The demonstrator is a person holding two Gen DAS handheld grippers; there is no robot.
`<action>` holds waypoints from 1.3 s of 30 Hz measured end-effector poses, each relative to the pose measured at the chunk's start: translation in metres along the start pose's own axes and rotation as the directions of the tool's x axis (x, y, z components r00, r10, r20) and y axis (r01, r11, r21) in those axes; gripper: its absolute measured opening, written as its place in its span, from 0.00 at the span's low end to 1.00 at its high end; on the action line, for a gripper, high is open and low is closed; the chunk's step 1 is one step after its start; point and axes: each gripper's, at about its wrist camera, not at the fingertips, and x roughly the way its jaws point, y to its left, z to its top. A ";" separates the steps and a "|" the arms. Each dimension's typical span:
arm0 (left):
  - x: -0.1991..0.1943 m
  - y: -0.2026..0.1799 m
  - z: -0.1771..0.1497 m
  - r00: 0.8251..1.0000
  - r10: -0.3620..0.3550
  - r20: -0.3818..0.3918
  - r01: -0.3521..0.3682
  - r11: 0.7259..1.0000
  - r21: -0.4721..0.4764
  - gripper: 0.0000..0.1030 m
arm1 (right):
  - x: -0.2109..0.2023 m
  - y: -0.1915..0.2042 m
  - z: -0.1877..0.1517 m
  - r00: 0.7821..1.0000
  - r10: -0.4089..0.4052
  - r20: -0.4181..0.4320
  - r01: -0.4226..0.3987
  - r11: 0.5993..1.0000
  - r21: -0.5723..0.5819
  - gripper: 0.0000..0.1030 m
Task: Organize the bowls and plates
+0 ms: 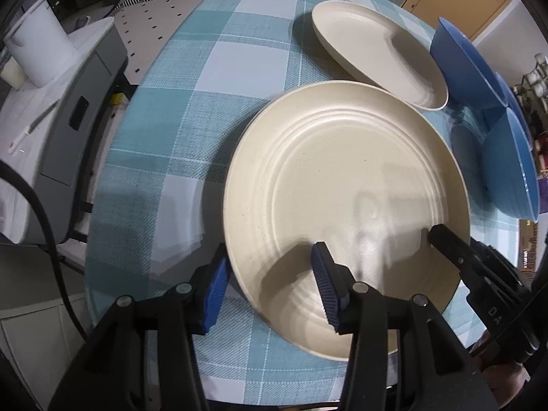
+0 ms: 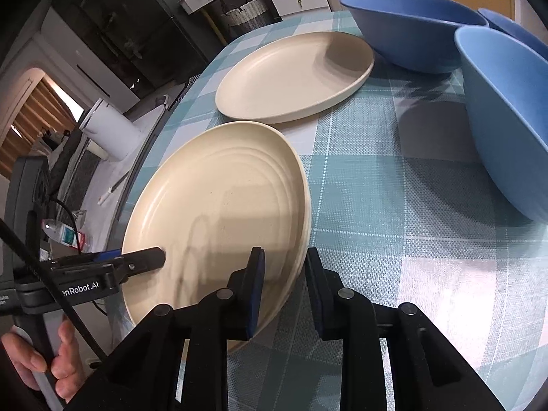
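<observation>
Left wrist view: left gripper point(image 1: 270, 291) straddles the ribbed plate's point(image 1: 342, 178) rim at the table's point(image 1: 191, 68) near edge, pads apart; right gripper point(image 2: 284, 291) likewise straddles the opposite rim, contact unclear

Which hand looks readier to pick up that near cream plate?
Probably the right gripper: it closely straddles the rim of the near cream plate; the left gripper stands much wider around it.

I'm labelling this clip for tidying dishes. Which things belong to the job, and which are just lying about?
Job: ridged cream plate, smooth cream plate, blue bowls.

Lying about: white cylinder, water bottle, wicker basket.
</observation>
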 end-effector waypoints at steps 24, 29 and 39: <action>-0.115 -0.030 -0.081 0.869 0.050 0.492 -0.080 0.996 0.039 0.60 | -0.124 0.001 -0.057 0.902 0.002 0.432 0.089 0.978 -0.190 0.83; -0.144 -0.051 -0.114 0.743 0.020 0.669 -0.085 0.994 0.065 0.79 | -0.166 -0.009 -0.069 0.835 0.005 0.550 0.139 0.965 -0.221 0.86; -0.139 -0.079 -0.127 0.602 -0.007 0.799 -0.145 0.982 0.117 0.92 | -0.221 -0.011 -0.117 0.648 0.035 0.761 0.239 0.939 -0.247 0.99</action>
